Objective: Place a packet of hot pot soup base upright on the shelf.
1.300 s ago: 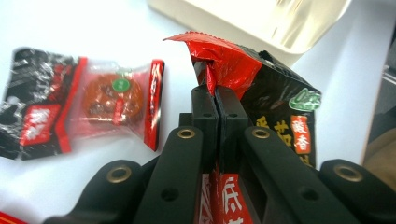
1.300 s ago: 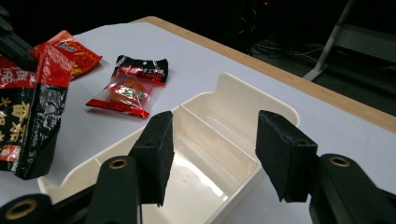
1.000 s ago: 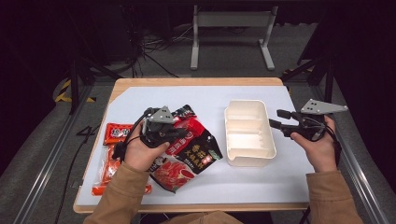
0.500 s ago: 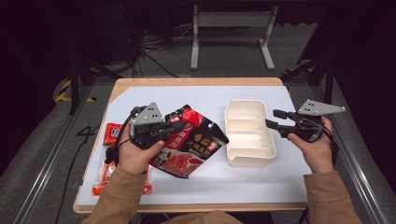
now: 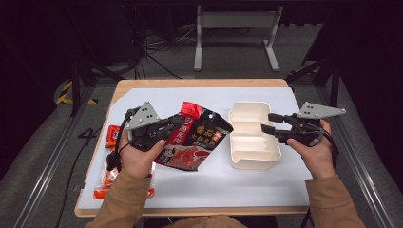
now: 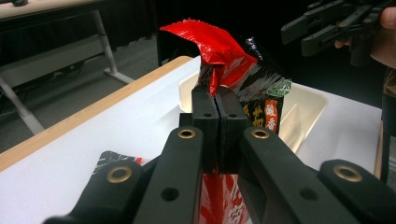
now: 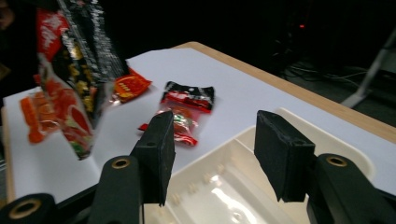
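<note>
A large red-and-black snack bag (image 5: 197, 137) hangs tilted above the white mat, just left of the cream compartment tray (image 5: 254, 159). My left gripper (image 5: 178, 124) is shut on the bag's upper left part. In the left gripper view the jaws (image 6: 218, 95) pinch the bag (image 6: 243, 88) just below its crumpled red top, with the tray (image 6: 308, 105) behind. My right gripper (image 5: 266, 122) is open and empty over the tray's right rim. In the right gripper view its pads (image 7: 212, 126) stand wide apart above the tray (image 7: 219, 196), and the bag (image 7: 70, 84) hangs at far left.
Small snack packets lie on the mat's left side: a red one (image 5: 113, 135), an orange one (image 5: 107, 183), and a black-and-red one (image 7: 189, 97) with another (image 7: 180, 123) beside it. The wooden table edge (image 5: 199, 83) runs along the back.
My left gripper has lifted the bag off the mat and carried it right toward the tray. The right gripper has barely moved.
</note>
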{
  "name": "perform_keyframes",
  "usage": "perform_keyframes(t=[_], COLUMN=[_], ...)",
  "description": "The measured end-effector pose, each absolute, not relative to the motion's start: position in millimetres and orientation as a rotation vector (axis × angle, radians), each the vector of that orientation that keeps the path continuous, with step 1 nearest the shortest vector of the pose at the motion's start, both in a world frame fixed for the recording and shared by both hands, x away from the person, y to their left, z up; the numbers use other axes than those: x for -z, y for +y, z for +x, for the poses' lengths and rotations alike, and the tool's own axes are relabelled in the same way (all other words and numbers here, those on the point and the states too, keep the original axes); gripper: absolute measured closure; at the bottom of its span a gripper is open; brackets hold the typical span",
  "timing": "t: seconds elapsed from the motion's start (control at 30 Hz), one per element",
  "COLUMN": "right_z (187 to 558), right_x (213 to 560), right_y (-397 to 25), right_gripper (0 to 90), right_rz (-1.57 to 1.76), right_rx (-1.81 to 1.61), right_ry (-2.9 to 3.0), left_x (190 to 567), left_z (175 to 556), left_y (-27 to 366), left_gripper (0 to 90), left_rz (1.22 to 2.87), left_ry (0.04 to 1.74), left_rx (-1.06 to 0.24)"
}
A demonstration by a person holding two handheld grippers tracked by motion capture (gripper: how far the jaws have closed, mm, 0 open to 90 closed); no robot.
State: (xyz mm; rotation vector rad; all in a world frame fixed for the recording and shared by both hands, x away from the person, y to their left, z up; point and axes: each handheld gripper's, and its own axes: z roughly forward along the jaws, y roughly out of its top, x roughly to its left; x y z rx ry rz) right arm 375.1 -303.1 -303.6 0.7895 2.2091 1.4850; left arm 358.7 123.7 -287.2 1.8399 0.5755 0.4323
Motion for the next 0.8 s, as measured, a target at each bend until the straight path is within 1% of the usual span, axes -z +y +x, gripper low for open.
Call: perform_keyframes(t=[0.13,0.27,0.43,0.8], right_z=[372.1,368.6,371.0,384.0], right_x=[300.7,295.4,294.0,297.8], right_y=[-291.6,-270.5,-243.0,-202.8], right_gripper=[46.7,41.0,36.6,36.6], right_rz=[0.75,0.681,0.673,0.662], right_rx=[-1.522,-1.565,-1.611,-1.606], right_ry=[2.237,2.3,2.331,2.381], left_x=[287.3,287.0,285.8,285.5], left_z=[360.0,360.6,359.4,357.5], left_y=[124.8,127.1,128.3,129.2], left_gripper=[88.5,88.5,88.5,88.5], left_rz=[1.837,1.821,1.803,1.772], left_ry=[0.594,0.61,0.611,0.607], left_rx=[-0.433,-0.443,-0.452,-0.453])
